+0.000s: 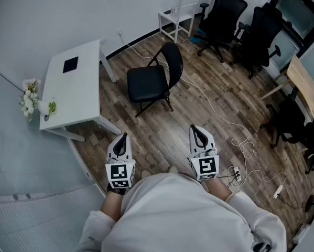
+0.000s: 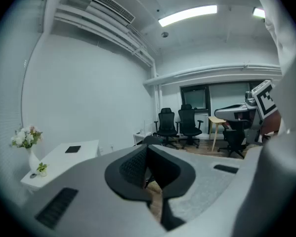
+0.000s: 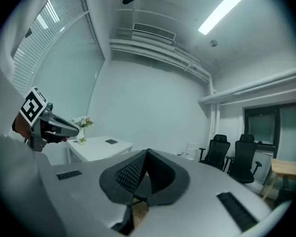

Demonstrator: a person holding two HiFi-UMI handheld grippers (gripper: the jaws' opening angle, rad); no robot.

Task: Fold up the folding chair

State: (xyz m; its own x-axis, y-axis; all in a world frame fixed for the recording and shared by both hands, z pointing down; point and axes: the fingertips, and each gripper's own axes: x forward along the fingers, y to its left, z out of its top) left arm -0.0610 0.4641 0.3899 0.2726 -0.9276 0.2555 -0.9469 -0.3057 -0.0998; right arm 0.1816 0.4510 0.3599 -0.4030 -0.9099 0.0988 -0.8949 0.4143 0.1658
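White table (image 1: 73, 83) way over on the left, flowers (image 1: 30, 97) on its near corner, dark flat pad (image 1: 70, 64) on top. Next along, left gripper (image 1: 122, 138): clamped together on nothing, held low near the body, aimed out into the room. Past that, smack in the middle, black folding chair (image 1: 149, 83). Fully open, seat down, standing on the wood floor near the table and well apart from both grippers. Right gripper (image 1: 198, 132): same deal, closed tight and empty. Further right, a white cable (image 1: 219, 117) snaking over the floor, then black office chairs (image 1: 225, 14) toward the back. Progress-wise: basically zero, by the look of it. Haven't touched the chair yet. Left to do: walk up, grab seat and back, fold flat.
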